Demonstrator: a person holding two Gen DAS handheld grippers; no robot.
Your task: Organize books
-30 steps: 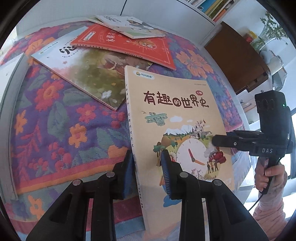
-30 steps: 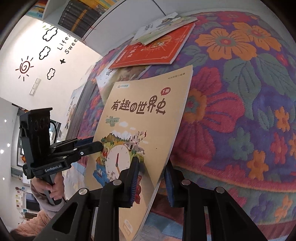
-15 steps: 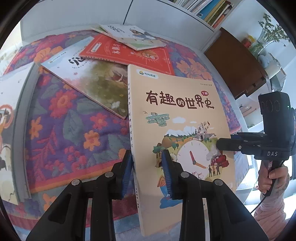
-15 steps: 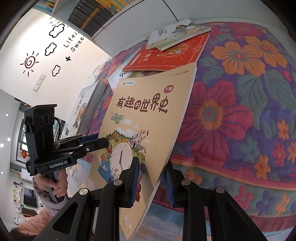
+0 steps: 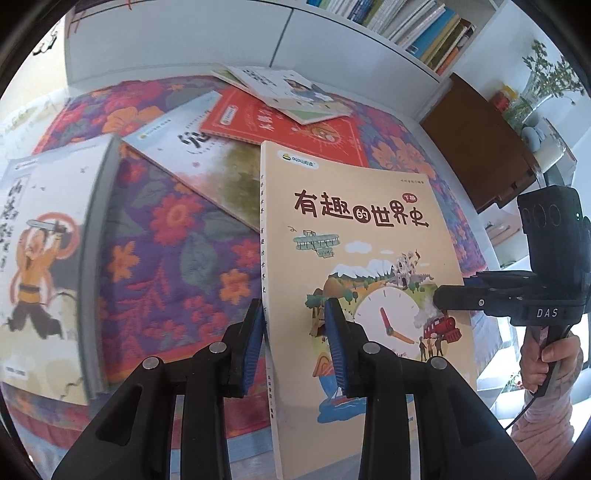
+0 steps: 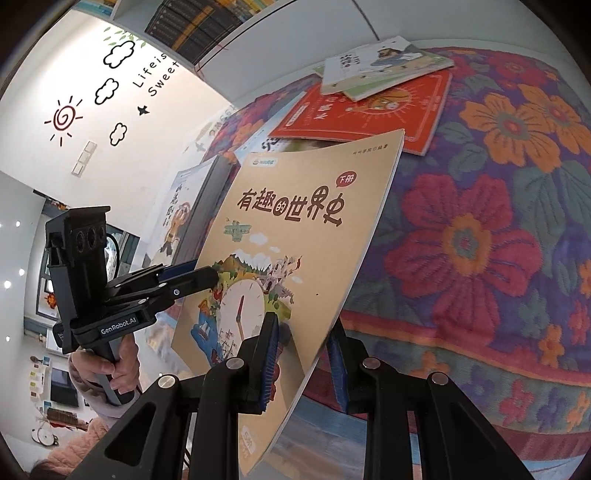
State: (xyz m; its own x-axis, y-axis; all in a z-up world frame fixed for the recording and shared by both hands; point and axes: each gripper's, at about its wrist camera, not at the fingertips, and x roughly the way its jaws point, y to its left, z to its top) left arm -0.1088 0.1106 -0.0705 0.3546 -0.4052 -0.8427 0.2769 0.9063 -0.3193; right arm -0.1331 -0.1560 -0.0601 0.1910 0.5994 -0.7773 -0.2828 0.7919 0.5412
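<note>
A tan picture book (image 5: pixel 362 236) with a clock and brown title hangs tilted above the floral cloth (image 5: pixel 166 251). My left gripper (image 5: pixel 295 317) is shut on its spine edge near the bottom. My right gripper (image 6: pixel 304 332) is shut on its opposite long edge, and its finger (image 5: pixel 454 295) shows against the cover in the left wrist view. In the right wrist view the tan book (image 6: pixel 295 229) bows slightly, with the left gripper (image 6: pixel 207 277) at its far side. Behind it lie a red book (image 5: pixel 280 122), a landscape-cover book (image 5: pixel 207 162) and thin white books (image 5: pixel 288 92).
A thick pile of books (image 5: pixel 44 258) topped by a leaping-figure cover sits at the left of the cloth. A white shelf of upright books (image 5: pixel 406 26) runs behind the table. A brown cabinet (image 5: pixel 480 140) stands at the right. A hand (image 5: pixel 546 354) holds the right gripper's handle.
Both grippers have risen with the tan book held between them, and it now hangs higher over the cloth. The pile with the leaping-figure cover has come into view at the left.
</note>
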